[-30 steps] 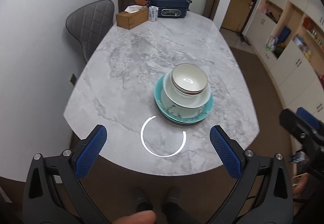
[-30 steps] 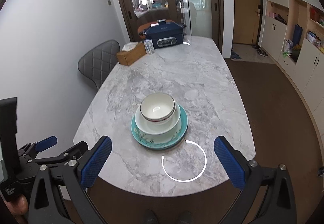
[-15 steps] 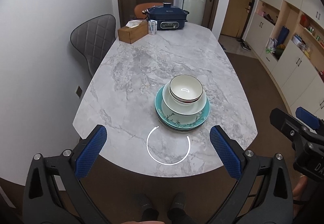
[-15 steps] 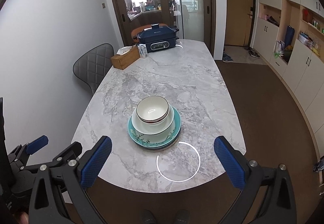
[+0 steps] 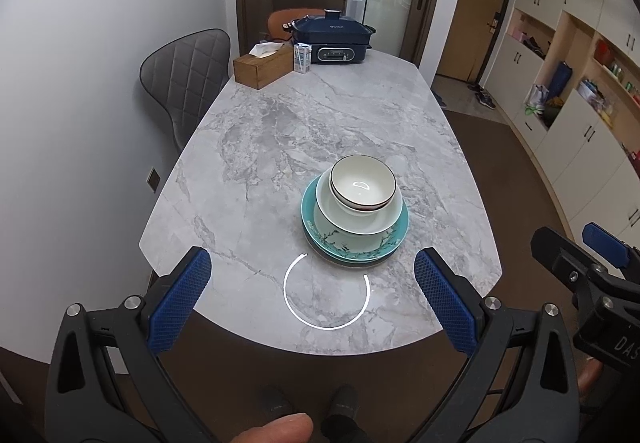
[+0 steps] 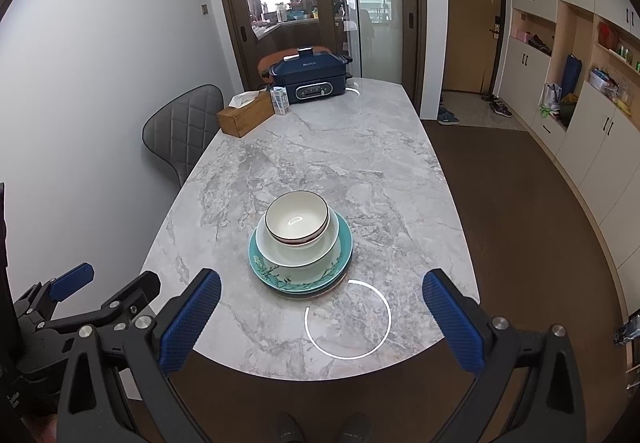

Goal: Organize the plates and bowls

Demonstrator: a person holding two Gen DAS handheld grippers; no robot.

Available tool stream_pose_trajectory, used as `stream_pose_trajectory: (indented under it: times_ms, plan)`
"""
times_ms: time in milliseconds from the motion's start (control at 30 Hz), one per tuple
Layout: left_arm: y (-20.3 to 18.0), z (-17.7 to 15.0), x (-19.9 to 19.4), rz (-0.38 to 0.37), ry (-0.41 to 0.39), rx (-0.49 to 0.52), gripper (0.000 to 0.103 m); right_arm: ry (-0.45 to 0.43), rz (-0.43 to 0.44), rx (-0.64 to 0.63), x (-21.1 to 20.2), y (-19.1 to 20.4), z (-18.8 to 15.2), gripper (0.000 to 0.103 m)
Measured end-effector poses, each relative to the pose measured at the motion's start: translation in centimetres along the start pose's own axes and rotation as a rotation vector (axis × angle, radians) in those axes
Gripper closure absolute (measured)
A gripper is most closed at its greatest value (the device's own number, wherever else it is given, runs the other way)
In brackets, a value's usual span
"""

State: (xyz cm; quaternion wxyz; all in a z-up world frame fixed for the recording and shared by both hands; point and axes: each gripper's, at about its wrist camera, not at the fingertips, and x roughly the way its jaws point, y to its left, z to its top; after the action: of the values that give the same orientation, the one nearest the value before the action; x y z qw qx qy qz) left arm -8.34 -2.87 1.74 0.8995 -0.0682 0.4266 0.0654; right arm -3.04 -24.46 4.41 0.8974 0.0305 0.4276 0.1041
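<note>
A stack of bowls (image 5: 362,199) and plates (image 5: 356,243) is seen on the near part of the marble table (image 5: 280,131), slightly right of centre. The left gripper (image 5: 312,295) and the right gripper (image 6: 320,317) are both held spread wide and empty above the table's near edge. The stack lies beyond the fingertips, untouched by either.

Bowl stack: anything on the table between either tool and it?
Nothing visible. Only bare marble table lies between the open left tool and the bowl stack; the same holds for the open right tool. The tissue box and cooker sit at the far end.
</note>
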Motion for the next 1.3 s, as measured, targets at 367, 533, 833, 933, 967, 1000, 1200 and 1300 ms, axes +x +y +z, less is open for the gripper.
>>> stream_pose_trajectory:
  times_ms: [367,533,833,933,967,1000,1200,1300]
  plan:
    - [0.57,0.1,0.23,-0.002,0.0,-0.002,0.0,-0.006,-0.001,-0.004,-0.27,-0.01,0.08,0.0]
    - [0.77,0.13,0.19,-0.001,0.001,0.001,0.0,-0.003,0.003,-0.013,-0.39,-0.16,0.19,0.0]
    - [0.77,0.23,0.22,0.001,0.003,0.003,0.0,0.002,0.005,-0.017,-0.24,-0.16,0.35,0.0]
    - [0.72,0.26,0.24,0.002,0.004,0.003,0.0,0.003,0.007,-0.019,-0.16,-0.25,0.39,0.0]
    - [0.72,0.26,0.28,0.003,0.004,0.004,0.0,0.003,0.007,-0.019,-0.19,-0.25,0.4,0.0]
    - [0.65,0.25,0.25,0.002,0.004,0.002,0.0,0.003,0.008,-0.018,-0.15,-0.26,0.42,0.0]
    - [0.62,0.27,0.31,0.002,0.004,0.002,0.0,0.005,0.008,-0.019,-0.09,-0.42,0.49,0.0]
    - [0.77,0.33,0.43,0.003,0.006,0.004,0.0,0.005,0.009,-0.019,-0.12,-0.39,0.5,0.0]
